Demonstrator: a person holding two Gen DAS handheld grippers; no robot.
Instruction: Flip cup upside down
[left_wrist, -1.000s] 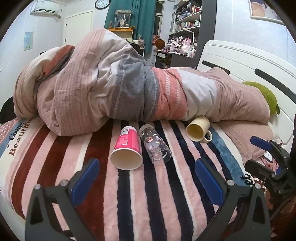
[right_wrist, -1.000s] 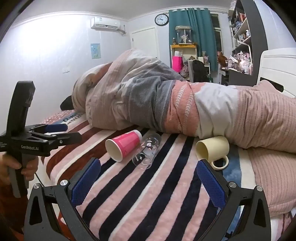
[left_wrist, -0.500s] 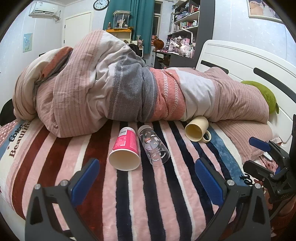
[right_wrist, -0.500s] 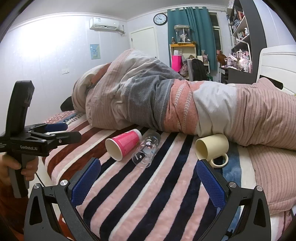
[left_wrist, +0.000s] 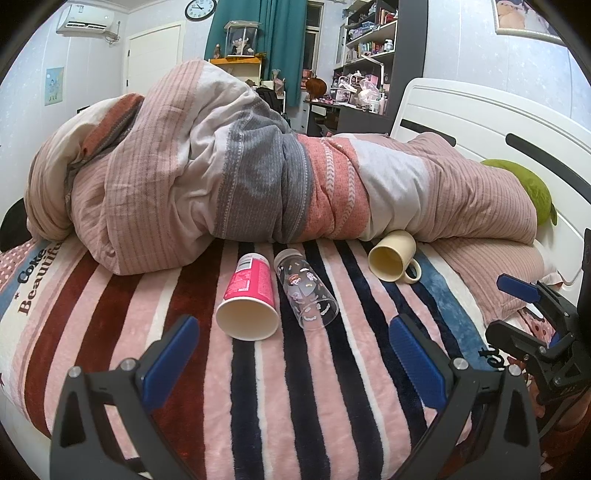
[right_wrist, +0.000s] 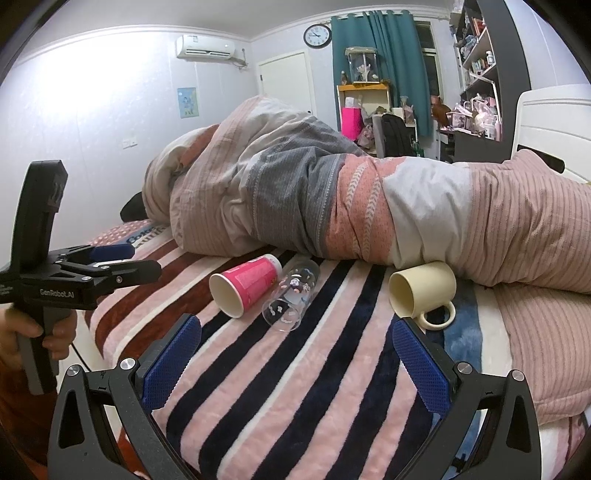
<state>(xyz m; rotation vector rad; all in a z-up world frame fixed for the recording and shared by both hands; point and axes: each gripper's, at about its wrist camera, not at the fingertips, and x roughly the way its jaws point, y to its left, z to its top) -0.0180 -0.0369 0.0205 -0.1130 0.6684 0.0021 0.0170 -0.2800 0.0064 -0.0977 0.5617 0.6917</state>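
Note:
Three cups lie on their sides on the striped blanket, mouths toward me. A pink paper cup lies left. A clear printed glass touches it on the right. A cream mug lies farther right against the duvet. My left gripper is open and empty, a short way in front of the pink cup and glass. My right gripper is open and empty, in front of the glass and mug. Each gripper shows in the other's view: the right one, the left one.
A bundled pink, grey and white duvet lies right behind the cups. A white headboard and a green plush are at the right. The bed's front edge lies below my grippers. Shelves and a desk stand behind.
Both views have drawn back and risen slightly, so the cups sit a little farther up the frame. The cups have not moved. Both grippers stay open.

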